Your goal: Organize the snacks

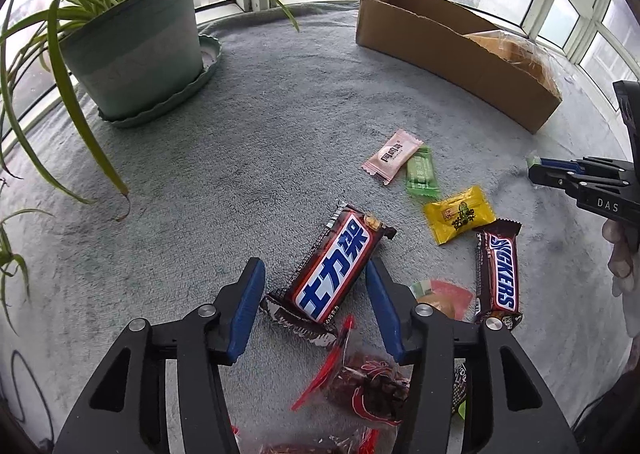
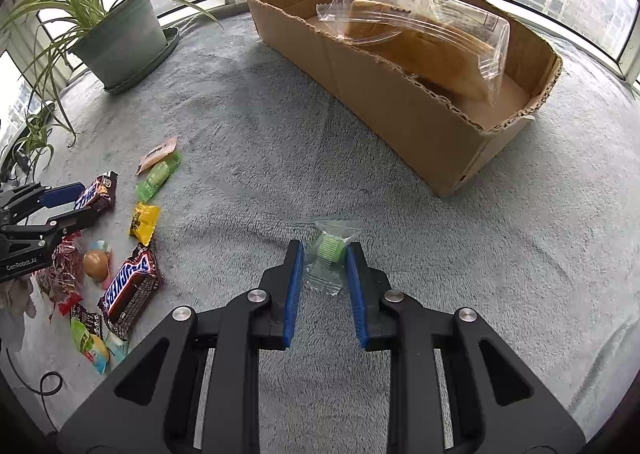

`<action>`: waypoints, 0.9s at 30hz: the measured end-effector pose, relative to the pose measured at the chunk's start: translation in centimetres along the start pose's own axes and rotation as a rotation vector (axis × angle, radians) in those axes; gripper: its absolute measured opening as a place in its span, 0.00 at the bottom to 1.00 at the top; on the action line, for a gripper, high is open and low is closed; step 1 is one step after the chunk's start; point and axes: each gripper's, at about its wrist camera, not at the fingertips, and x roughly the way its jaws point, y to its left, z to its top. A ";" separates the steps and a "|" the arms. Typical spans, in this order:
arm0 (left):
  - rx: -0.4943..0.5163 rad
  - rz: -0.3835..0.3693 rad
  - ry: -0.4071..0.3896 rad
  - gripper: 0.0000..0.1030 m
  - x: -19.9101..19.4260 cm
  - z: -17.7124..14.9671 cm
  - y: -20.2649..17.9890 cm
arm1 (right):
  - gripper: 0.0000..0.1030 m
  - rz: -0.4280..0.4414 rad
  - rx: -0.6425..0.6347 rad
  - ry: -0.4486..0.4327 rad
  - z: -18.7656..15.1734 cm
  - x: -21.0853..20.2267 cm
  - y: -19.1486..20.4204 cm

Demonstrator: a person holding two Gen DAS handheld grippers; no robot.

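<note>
My left gripper is open around a Snickers bar with Chinese lettering that lies on the grey blanket; the pads stand apart from its sides. My right gripper has its blue pads at both sides of a clear-wrapped green candy; whether they press it is unclear. A second Snickers bar, a yellow candy, a green candy and a pink candy lie nearby. The cardboard box holds a bagged bread.
A potted spider plant stands at the far left by the windows. Red-wrapped snacks lie under my left gripper. More small packets lie at the left of the right wrist view.
</note>
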 end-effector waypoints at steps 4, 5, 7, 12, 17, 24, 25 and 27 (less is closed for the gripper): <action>0.003 -0.009 0.005 0.50 0.4 0.1 -0.1 | 0.22 0.002 -0.004 0.001 0.0 0.0 0.1; 0.002 -0.012 0.004 0.50 0.4 0.1 -0.1 | 0.22 0.003 -0.005 0.001 0.1 -0.1 0.0; -0.001 -0.020 -0.003 0.45 0.5 0.1 -0.2 | 0.21 0.007 -0.006 0.001 0.1 0.0 0.0; -0.022 -0.028 -0.018 0.28 0.5 0.1 0.0 | 0.19 0.024 -0.004 -0.003 0.2 -0.2 0.0; -0.030 -0.028 -0.021 0.27 0.4 0.0 -0.1 | 0.18 0.028 -0.010 -0.021 0.3 -0.8 0.0; -0.073 -0.052 -0.040 0.27 -0.4 0.3 0.2 | 0.18 0.045 -0.012 -0.045 0.5 -2.2 0.0; -0.077 -0.055 -0.045 0.27 -0.6 0.3 0.2 | 0.18 0.048 -0.013 -0.050 0.5 -2.5 0.0; -0.079 -0.056 -0.058 0.27 -1.2 0.5 0.1 | 0.18 0.054 -0.018 -0.064 0.6 -3.2 0.1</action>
